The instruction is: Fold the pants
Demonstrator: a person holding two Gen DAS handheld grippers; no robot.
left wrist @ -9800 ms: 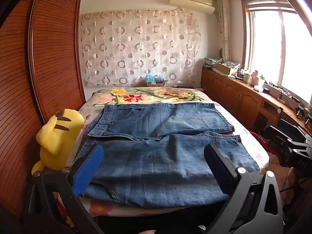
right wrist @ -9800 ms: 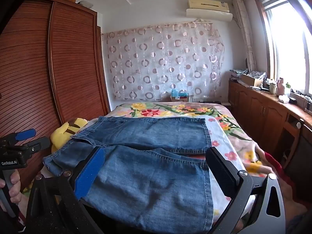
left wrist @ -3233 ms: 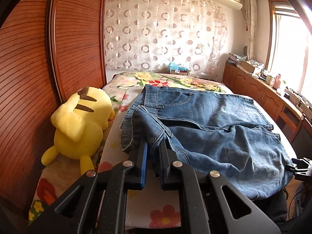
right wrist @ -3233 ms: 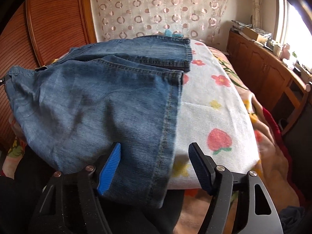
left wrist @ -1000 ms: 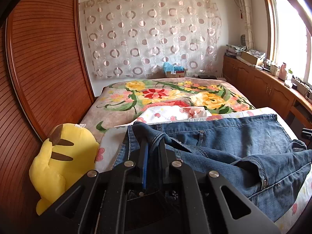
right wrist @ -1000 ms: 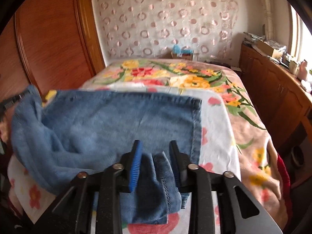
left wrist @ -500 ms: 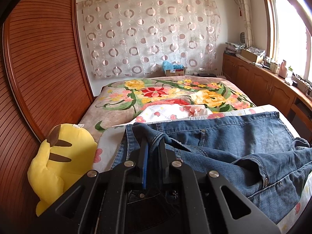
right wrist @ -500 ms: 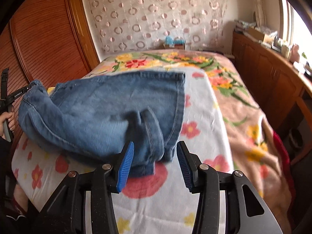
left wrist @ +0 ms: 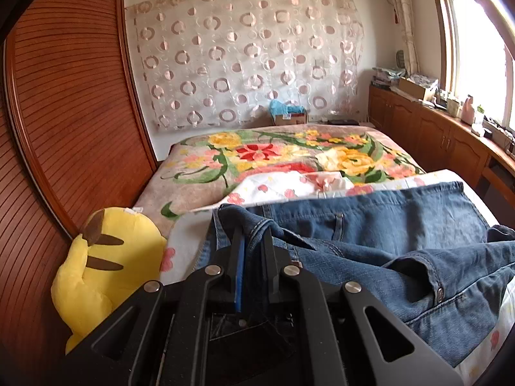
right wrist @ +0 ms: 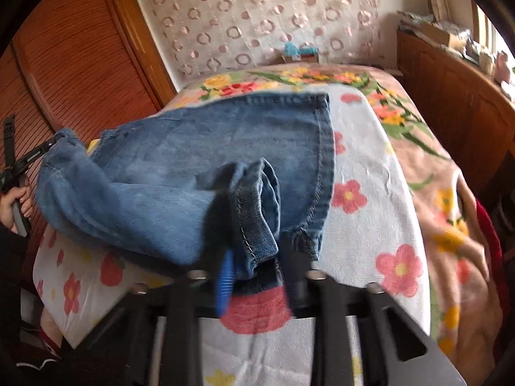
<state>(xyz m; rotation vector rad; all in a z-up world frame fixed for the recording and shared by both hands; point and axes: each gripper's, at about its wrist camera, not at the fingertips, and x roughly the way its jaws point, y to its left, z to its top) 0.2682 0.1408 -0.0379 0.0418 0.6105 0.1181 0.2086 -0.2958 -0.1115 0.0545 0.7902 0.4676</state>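
Note:
Blue denim pants [left wrist: 379,244] lie on the bed, one half folded over the other. My left gripper [left wrist: 252,244] is shut on the pants' waistband corner at the left end, next to the plush toy. In the right wrist view the pants [right wrist: 180,173] spread leftward, with a bunched hem [right wrist: 254,212] rising between the jaws of my right gripper [right wrist: 257,273]. The jaws stand a little apart around the hem; the view is blurred by motion. The left gripper [right wrist: 38,152] shows at the far left of this view, holding the waistband.
A yellow plush toy [left wrist: 106,263] sits at the bed's left edge by the wooden wardrobe [left wrist: 58,122]. A floral blanket [left wrist: 289,154] covers the far bed. Wooden cabinets [left wrist: 450,141] run along the right under the window. A white flowered sheet [right wrist: 370,225] lies under the pants.
My right gripper has opened and released the hem, then moved back in around the bunched hem with narrower jaws. My left gripper has kept hold of the waistband and barely moved.

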